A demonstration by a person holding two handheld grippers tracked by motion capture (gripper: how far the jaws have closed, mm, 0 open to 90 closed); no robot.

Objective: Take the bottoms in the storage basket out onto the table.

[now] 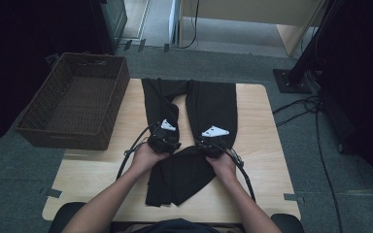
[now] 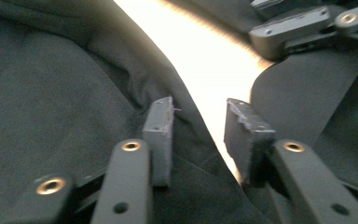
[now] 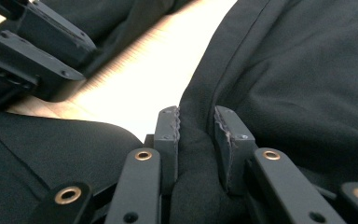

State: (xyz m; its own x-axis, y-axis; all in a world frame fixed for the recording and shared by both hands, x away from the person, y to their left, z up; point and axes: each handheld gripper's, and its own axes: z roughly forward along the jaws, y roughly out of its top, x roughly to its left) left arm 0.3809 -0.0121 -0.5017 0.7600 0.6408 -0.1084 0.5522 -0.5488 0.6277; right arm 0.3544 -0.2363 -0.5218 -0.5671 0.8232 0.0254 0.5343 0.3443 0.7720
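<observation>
On the table (image 1: 267, 145) black trousers (image 1: 211, 109) lie centred, legs toward twelve o'clock; left hand-held gripper (image 2: 198, 135) spread over cloth, pinching nothing; right hand-held gripper (image 3: 196, 140) pinches a trouser fold; basket (image 1: 73, 99) at ten o'clock.

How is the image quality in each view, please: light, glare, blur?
High view: dim but sharp, dark corners, the trousers show little detail. Left gripper view: blurred, with the table overexposed to white between the trouser legs. Right gripper view: sharper on the cloth, same glare on the table strip.
</observation>
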